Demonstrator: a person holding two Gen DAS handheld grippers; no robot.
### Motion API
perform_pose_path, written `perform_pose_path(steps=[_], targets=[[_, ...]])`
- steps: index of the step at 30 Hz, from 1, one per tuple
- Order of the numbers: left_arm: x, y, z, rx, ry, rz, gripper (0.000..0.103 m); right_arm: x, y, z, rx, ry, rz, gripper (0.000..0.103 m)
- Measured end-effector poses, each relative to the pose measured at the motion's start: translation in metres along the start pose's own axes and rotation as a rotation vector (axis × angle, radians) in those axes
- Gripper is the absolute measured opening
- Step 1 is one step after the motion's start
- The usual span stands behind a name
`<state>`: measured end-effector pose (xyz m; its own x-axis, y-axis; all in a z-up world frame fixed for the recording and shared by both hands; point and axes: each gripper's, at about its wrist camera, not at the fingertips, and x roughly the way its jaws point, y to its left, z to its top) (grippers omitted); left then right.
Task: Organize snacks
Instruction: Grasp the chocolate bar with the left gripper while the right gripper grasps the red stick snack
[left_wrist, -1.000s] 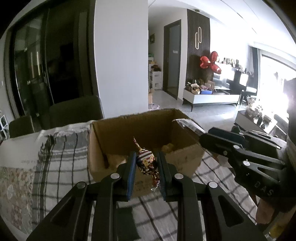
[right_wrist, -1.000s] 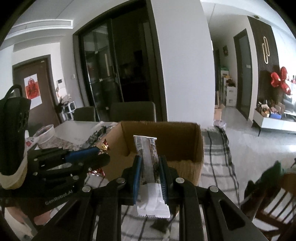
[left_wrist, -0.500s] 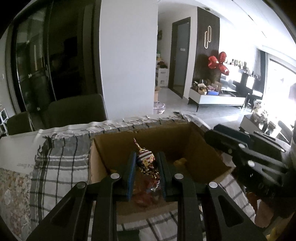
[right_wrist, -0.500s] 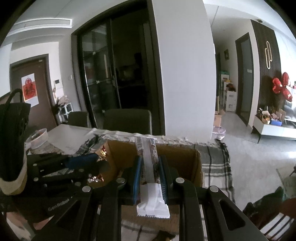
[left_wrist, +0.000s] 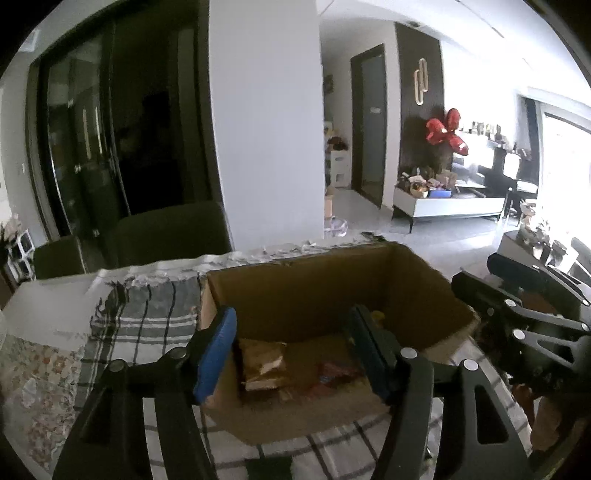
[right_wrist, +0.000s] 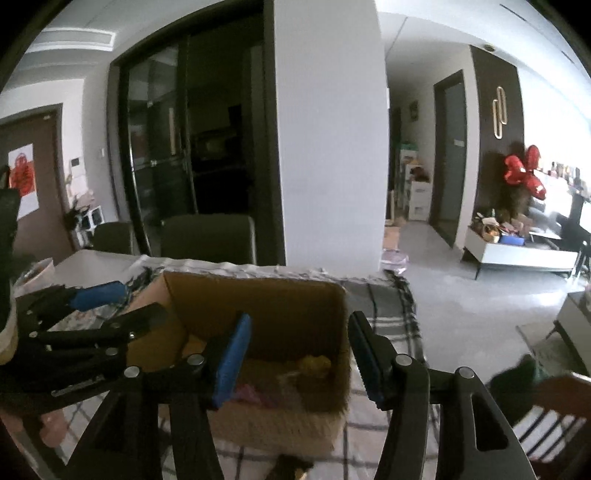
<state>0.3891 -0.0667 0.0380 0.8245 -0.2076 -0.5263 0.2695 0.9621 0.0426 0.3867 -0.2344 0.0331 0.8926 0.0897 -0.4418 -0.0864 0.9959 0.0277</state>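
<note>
An open cardboard box (left_wrist: 314, 291) (right_wrist: 258, 306) stands on a plaid cloth and holds loose snacks: a brown packet (left_wrist: 263, 363), a red wrapper (left_wrist: 334, 369), a yellow sweet (right_wrist: 314, 365) and a pink wrapper (right_wrist: 251, 393). My left gripper (left_wrist: 291, 339) hangs over the box's near left part. Its jaws are opening, with nothing between the blue pads. My right gripper (right_wrist: 299, 350) hovers over the box's near right corner; its jaws are opening too and hold nothing. Each gripper shows in the other's view, the right one (left_wrist: 517, 310) and the left one (right_wrist: 99, 306).
The plaid cloth (left_wrist: 147, 314) (right_wrist: 388, 314) covers a white table. Dark chairs (left_wrist: 170, 232) (right_wrist: 207, 236) stand behind it. A bowl (right_wrist: 37, 269) and a dark bag (right_wrist: 7, 258) sit at the left. A wooden chair (right_wrist: 554, 398) is at the lower right.
Both grippers moved forward over the box and their jaws spread apart. The striped candy has left the left gripper and the white snack bar has left the right one.
</note>
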Motion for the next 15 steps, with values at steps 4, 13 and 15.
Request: perform_pose_path(steps=[4,13,15], targets=[[-0.019,-0.016,-0.011,0.037,-0.011,-0.028,0.065,-0.027,-0.01,-0.014,0.03,-0.014,-0.042,0.06],[-0.041,-0.051,-0.041,0.12,-0.002,-0.115,0.064,-0.069,-0.027,-0.056,0.1,0.038,-0.115,0.06],[-0.041,-0.057,-0.048,0.135,0.008,-0.127,0.064,-0.074,-0.029,-0.068,0.116,0.061,-0.125,0.06]])
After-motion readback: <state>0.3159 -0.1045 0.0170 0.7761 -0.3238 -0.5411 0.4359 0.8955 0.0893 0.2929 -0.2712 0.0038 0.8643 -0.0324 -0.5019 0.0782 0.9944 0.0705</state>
